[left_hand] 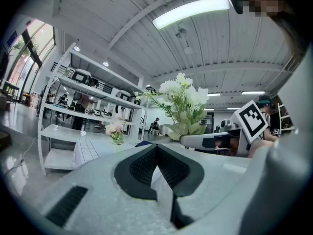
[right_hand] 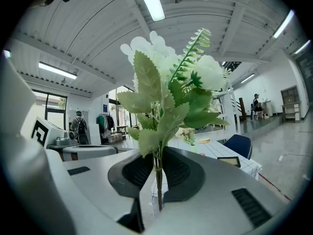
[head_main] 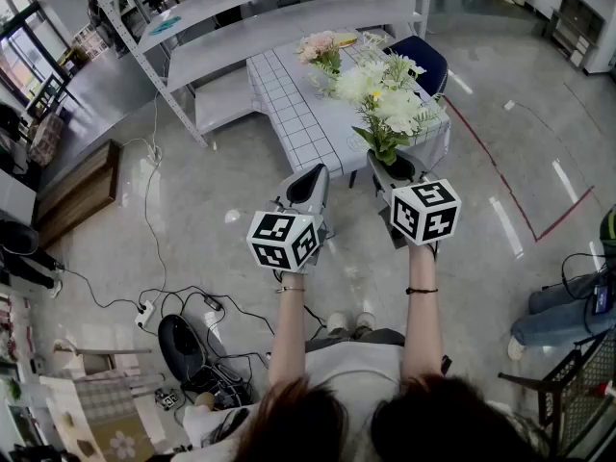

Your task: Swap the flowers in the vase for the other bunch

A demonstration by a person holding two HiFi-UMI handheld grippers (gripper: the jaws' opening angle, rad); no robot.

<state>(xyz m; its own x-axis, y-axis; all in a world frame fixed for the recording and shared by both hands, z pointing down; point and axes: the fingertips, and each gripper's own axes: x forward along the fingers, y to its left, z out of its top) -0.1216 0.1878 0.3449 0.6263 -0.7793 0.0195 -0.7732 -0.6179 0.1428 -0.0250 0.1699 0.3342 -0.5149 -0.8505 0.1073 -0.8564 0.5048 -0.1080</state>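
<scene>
Currently right gripper [head_main: 388,168] fingers clamp the white bunch [head_main: 387,99] stem upright, short of the counter [head_main: 289,104], ready to swap; pink bunch [head_main: 318,48] occupies the vase [head_main: 321,75]. Left gripper [head_main: 310,183] fingers clenched, empty.

We count two grippers, the left gripper [head_main: 317,170] and right gripper [head_main: 388,165]; two flower bunches, the white bunch [head_main: 385,94] and pink bunch [head_main: 319,49]; one vase [head_main: 320,82], one table [head_main: 289,109], one chair [head_main: 424,58].
</scene>
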